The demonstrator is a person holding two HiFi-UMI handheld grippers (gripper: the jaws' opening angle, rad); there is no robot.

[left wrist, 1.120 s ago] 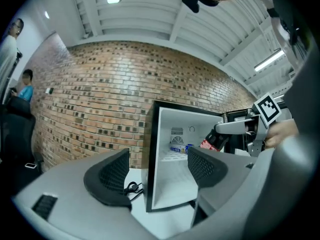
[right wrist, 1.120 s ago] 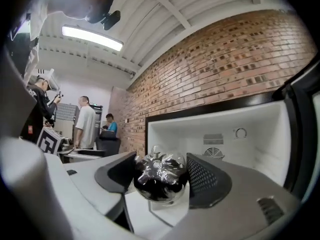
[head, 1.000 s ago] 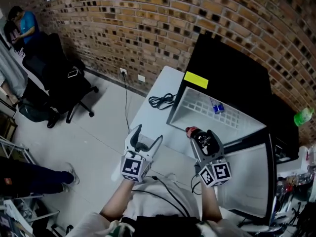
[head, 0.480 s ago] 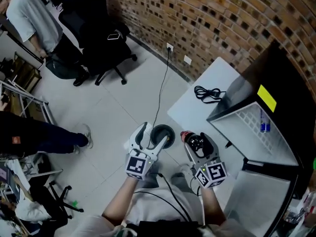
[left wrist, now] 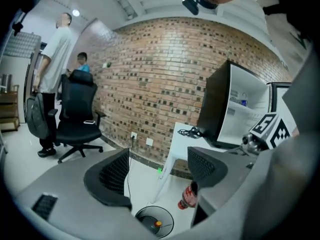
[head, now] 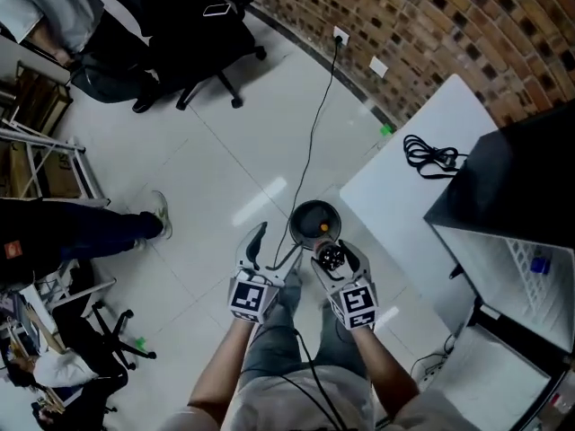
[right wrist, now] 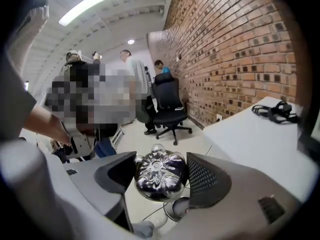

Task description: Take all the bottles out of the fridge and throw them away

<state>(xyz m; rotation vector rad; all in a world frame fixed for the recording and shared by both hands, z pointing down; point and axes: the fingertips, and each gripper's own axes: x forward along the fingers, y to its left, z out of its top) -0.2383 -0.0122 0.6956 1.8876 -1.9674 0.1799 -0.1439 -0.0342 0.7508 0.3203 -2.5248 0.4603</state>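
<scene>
Right gripper view has the right gripper [right wrist: 161, 176] clamped on a dark plastic bottle [right wrist: 160, 170], with its shiny lobed base pointing straight at the camera. Left gripper view catches that same bottle tipped neck-down with a red label, print way too small to read, hanging in the air right by the round bin [left wrist: 146, 215] on the floor. The left gripper [left wrist: 159, 171] is spread wide with nothing in it.
</scene>
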